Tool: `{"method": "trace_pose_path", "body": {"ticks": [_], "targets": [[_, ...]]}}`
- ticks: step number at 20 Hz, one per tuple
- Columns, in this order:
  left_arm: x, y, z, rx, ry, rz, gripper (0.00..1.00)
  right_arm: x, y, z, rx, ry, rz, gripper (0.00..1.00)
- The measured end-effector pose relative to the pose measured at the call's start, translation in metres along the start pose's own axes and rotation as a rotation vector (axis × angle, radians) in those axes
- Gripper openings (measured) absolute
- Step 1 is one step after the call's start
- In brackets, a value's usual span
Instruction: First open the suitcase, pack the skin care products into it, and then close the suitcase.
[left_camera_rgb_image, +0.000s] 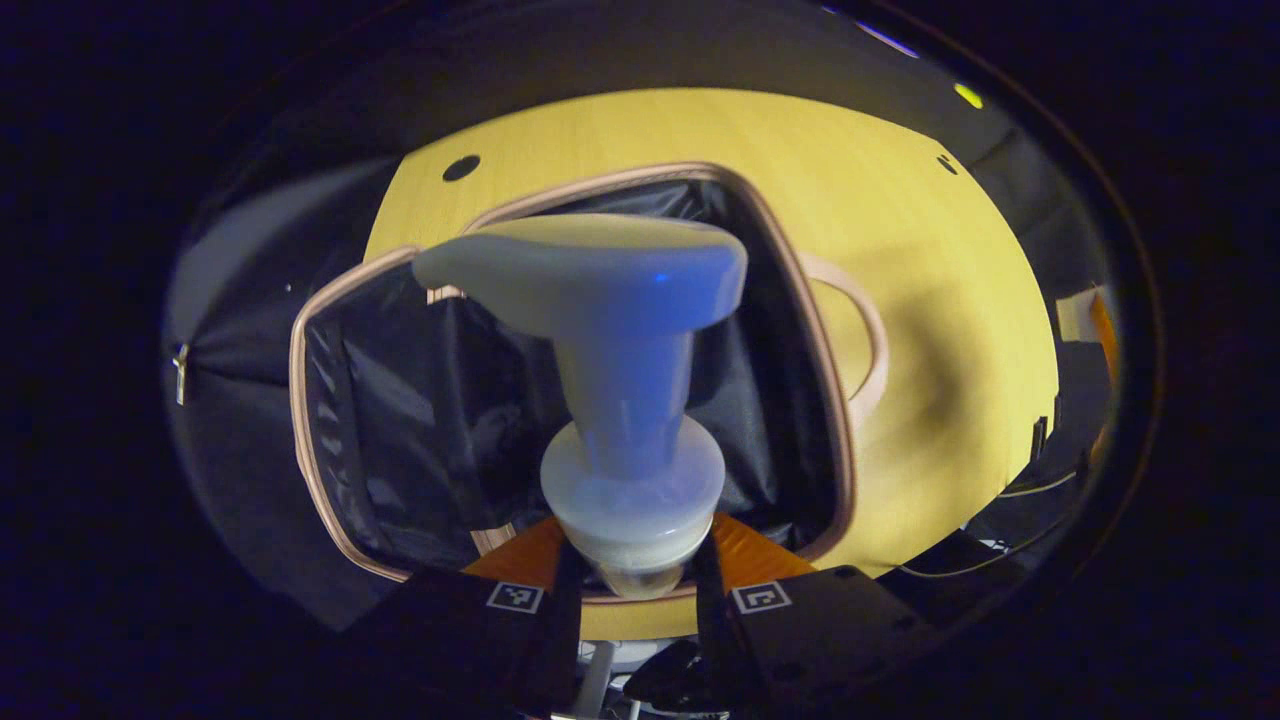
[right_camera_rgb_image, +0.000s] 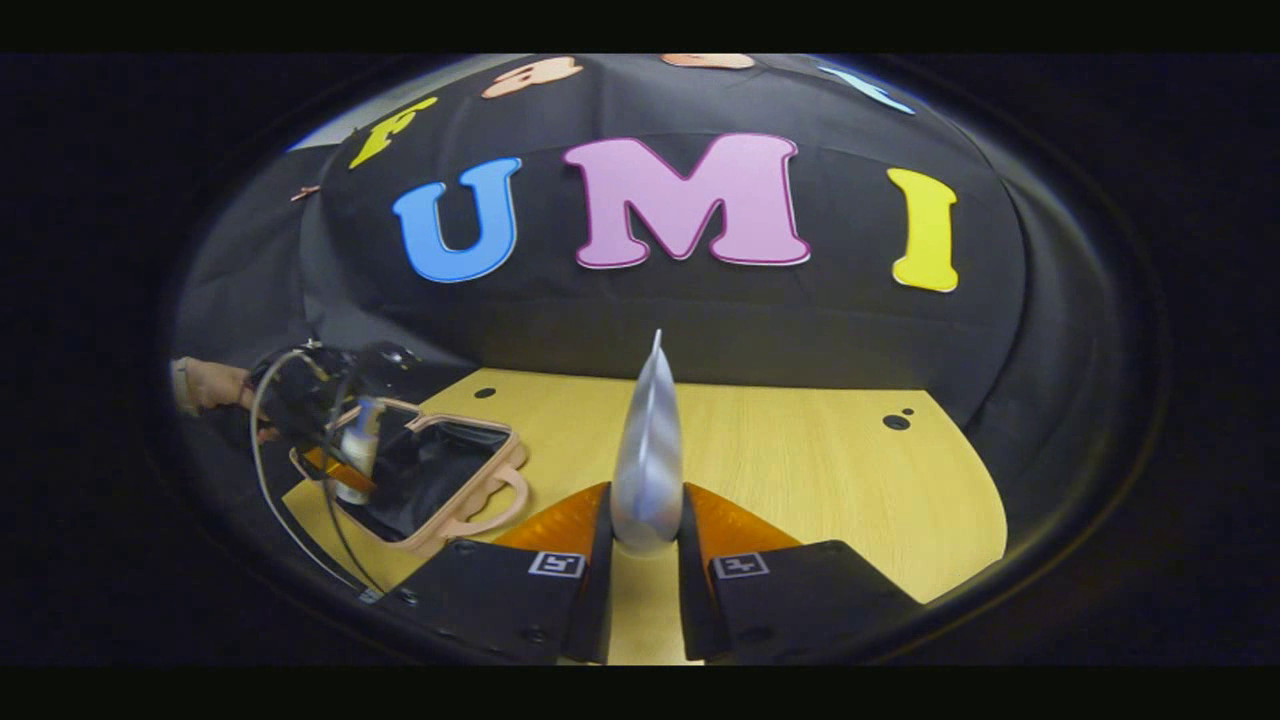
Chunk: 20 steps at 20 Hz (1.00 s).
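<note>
the left claw grips a pump bottle by its neck, directly above the open suitcase on the surface. the right claw clenches a silvery tube, well apart from the suitcase to its left.

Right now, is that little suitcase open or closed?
Open. The suitcase lies with its dark lining exposed inside the rim, and the left tool holds a pump bottle above it.

table: light wood top, small dark holes | wall: black cloth behind table
</note>
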<state>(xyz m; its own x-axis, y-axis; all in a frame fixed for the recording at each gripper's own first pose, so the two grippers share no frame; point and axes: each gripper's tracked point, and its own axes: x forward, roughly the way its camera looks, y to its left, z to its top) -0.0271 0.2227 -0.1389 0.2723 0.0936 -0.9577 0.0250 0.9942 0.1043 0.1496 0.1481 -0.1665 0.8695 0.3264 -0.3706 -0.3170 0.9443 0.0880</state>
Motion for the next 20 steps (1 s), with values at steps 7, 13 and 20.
{"method": "trace_pose_path", "body": {"ticks": [7, 13, 20], "targets": [[0.049, 0.017, -0.01, -0.037, 0.071, 0.022, 0.53, -0.026, 0.024, -0.012, -0.041, 0.045, -0.01, 0.31], [0.025, 0.009, 0.014, -0.008, -0.2, -0.04, 0.76, -0.017, 0.076, -0.011, -0.041, 0.082, 0.075, 0.31], [-0.097, 0.049, 0.015, -0.147, -0.705, -0.044, 0.98, 0.029, 0.202, -0.027, 0.112, 0.255, 0.333, 0.31]]}}
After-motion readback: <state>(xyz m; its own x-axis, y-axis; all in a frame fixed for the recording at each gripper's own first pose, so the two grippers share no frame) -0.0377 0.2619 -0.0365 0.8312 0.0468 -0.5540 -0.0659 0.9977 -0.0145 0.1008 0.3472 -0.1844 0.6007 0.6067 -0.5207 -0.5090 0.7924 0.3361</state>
